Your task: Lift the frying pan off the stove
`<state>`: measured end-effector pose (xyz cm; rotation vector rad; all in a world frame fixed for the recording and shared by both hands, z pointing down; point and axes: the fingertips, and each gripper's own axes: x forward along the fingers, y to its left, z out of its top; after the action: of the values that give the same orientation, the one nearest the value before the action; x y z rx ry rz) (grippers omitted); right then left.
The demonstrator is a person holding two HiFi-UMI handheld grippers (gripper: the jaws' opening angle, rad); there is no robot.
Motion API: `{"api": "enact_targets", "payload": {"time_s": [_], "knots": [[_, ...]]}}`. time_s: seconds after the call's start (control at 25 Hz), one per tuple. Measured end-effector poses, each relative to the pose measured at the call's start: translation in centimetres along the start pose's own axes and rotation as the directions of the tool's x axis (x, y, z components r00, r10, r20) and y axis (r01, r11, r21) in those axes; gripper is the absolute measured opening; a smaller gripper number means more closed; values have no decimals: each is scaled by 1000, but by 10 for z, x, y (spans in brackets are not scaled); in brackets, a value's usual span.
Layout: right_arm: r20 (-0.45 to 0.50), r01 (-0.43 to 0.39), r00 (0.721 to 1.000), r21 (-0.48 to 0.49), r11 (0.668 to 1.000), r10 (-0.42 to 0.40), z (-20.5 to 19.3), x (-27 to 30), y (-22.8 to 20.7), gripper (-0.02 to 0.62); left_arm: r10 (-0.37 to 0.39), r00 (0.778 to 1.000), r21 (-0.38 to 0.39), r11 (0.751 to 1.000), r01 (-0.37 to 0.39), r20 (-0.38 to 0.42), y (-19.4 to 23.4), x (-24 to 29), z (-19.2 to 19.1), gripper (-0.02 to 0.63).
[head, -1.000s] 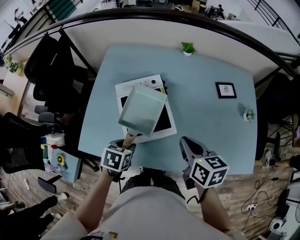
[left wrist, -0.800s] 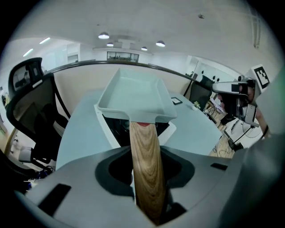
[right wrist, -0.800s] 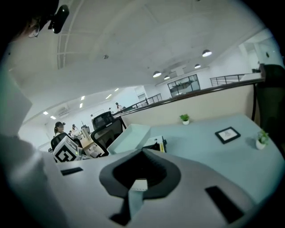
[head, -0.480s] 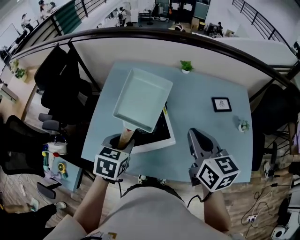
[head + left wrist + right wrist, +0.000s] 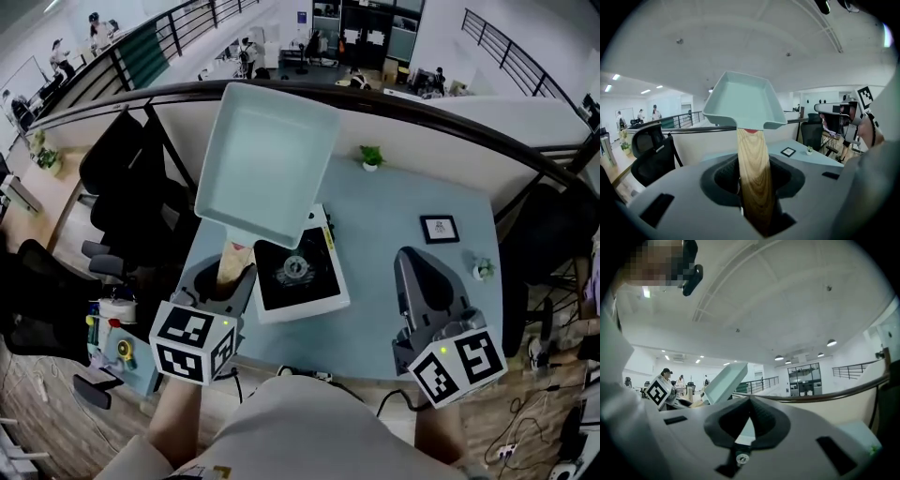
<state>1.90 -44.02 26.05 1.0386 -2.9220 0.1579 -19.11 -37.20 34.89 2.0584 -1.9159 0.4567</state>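
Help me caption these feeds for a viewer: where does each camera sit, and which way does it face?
Head view: on the person's head, steeply down at table, stove, raised pan; shows left gripper, right gripper, shirt.
Left gripper view: on the left gripper, along jaws shut on the handle towards the pan; shirt at right.
Right gripper view: on the right gripper, level over shut, empty jaws towards a railing; shirt at left.
Shared: all three see the pan.

- 1 frying pan (image 5: 267, 164)
- 1 stove (image 5: 300, 274)
- 2 potted plants (image 5: 372, 157) (first at far edge of desk (image 5: 394, 305), second plant (image 5: 484, 269) at right edge)
- 1 picture frame (image 5: 440, 229)
- 2 grippers: left gripper (image 5: 228, 274), right gripper (image 5: 412, 258)
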Motion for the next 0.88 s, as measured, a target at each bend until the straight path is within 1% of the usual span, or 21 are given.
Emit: {"api": "enact_targets", "payload": {"time_s": [0.12, 0.28, 0.4, 0.6, 0.88], "knots": [[51, 1, 999, -27, 1000, 1, 21, -8, 2, 3, 28, 998, 8, 1000, -28, 61, 4, -15, 21, 143], [92, 49, 995, -107, 993, -39, 41, -20, -5, 3, 53, 989, -8, 999, -52, 136, 8, -30, 41, 143], [115, 71, 992, -143, 987, -55, 51, -27, -10, 3, 60, 984, -11, 998, -59, 168, 11, -37, 50, 143], [109, 83, 992, -197, 977, -62, 53, -27, -11, 3, 73, 983, -12, 997, -72, 170, 12, -39, 52, 143], [74, 68, 996, -213, 975, -53, 41, -21, -8, 3, 51, 985, -61, 997, -41, 167, 10, -35, 46, 143]]}}
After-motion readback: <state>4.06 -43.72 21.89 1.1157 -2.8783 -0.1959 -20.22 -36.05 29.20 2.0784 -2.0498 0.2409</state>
